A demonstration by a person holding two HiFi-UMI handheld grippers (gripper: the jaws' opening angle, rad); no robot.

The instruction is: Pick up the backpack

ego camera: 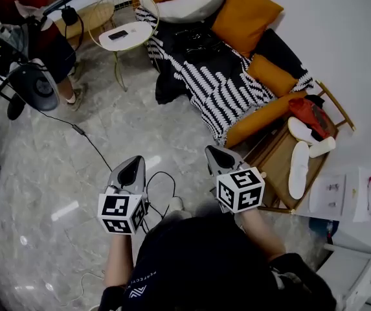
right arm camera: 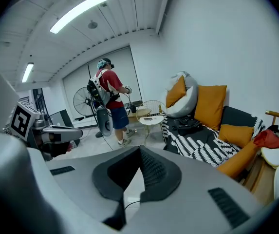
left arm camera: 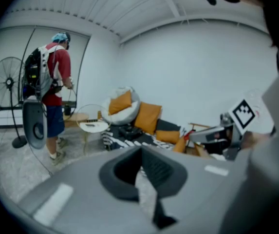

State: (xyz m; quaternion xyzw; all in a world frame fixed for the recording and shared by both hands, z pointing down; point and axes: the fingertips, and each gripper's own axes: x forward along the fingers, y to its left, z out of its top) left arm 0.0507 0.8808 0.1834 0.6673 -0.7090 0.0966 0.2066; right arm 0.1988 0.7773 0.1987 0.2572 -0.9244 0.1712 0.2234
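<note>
The black backpack lies on the sofa's black-and-white striped throw, far ahead of both grippers. It also shows in the right gripper view as a dark backpack on the throw, and small in the left gripper view. My left gripper is held over the marble floor, jaws shut with nothing between them. My right gripper is beside it, nearer the sofa's corner, also shut and empty. Both point toward the sofa.
Left of the sofa stands a round white side table with a phone on it. A person in a red shirt is beside a floor fan. A black cable crosses the floor. Orange cushions line the sofa; a wooden rack holds shoes.
</note>
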